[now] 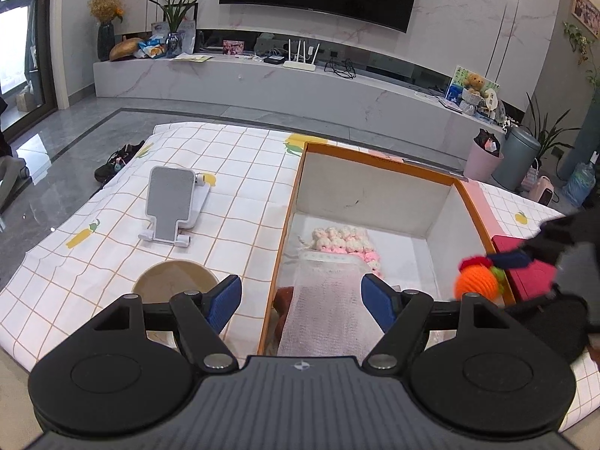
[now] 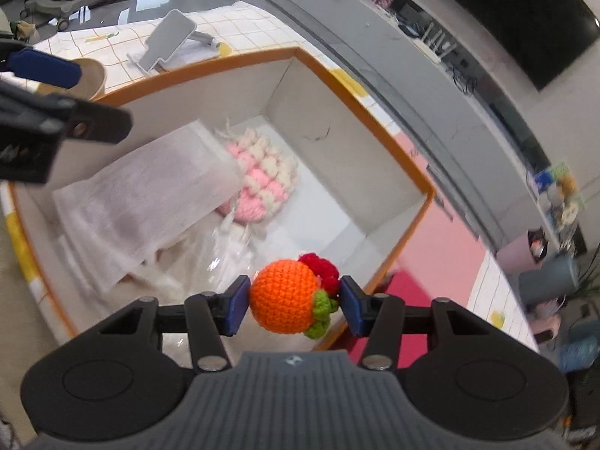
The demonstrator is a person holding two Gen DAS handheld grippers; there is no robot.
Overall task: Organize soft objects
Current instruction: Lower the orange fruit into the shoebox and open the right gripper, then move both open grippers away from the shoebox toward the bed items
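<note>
An orange-rimmed white box [image 1: 375, 191] [image 2: 408, 172] sits on the checked cloth. Inside lie a pink-and-white knitted piece [image 1: 348, 243] [image 2: 262, 180] and a white mesh cloth [image 1: 322, 300] [image 2: 142, 202]. My right gripper [image 2: 294, 305] is shut on an orange crochet ball [image 2: 283, 296] with red and green trim, held above the box's near right rim; it also shows in the left wrist view [image 1: 476, 285]. My left gripper [image 1: 302, 302] is open and empty above the box's near left corner, over the mesh cloth.
A grey phone stand [image 1: 170, 202] [image 2: 168, 39] and a tan bowl [image 1: 174, 285] [image 2: 88, 75] sit on the cloth left of the box. A red box [image 1: 525, 262] lies right of it. A TV console stands beyond the table.
</note>
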